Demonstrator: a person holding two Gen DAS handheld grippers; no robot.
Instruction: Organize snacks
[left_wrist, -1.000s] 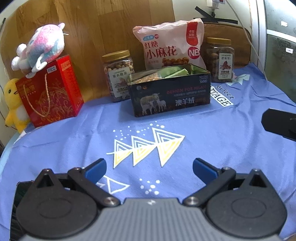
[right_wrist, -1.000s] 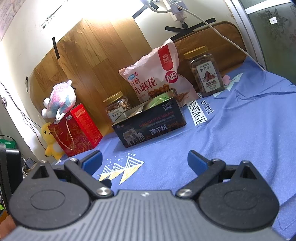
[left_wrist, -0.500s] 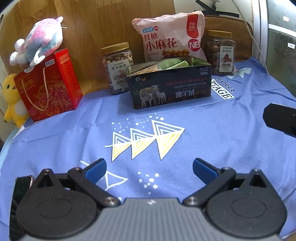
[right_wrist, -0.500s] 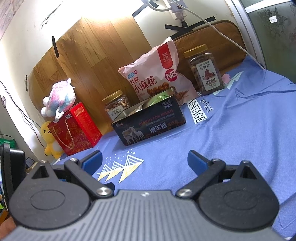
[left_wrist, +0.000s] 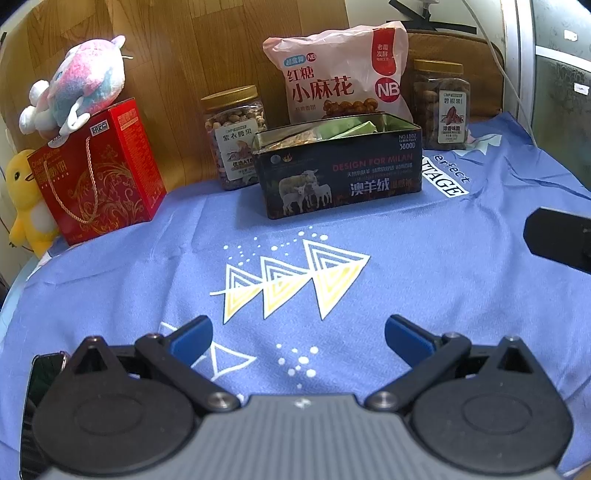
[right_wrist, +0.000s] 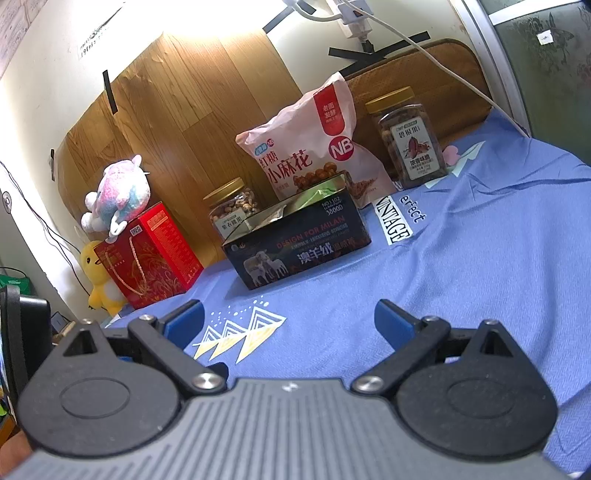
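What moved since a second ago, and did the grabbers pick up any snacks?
No snacks were picked up. Only the views shifted slightly as the hands drifted. The left gripper and right gripper stayed open and empty. The tin, pink bag and both jars stayed in place.

My dark tin (left_wrist: 338, 173) hides the bottom of the pink bag (left_wrist: 341, 77) and part of the nut jar (left_wrist: 233, 136). I cannot tell what packets lie inside it. My other tongs (left_wrist: 561, 238) are cut off by the picture's right edge.
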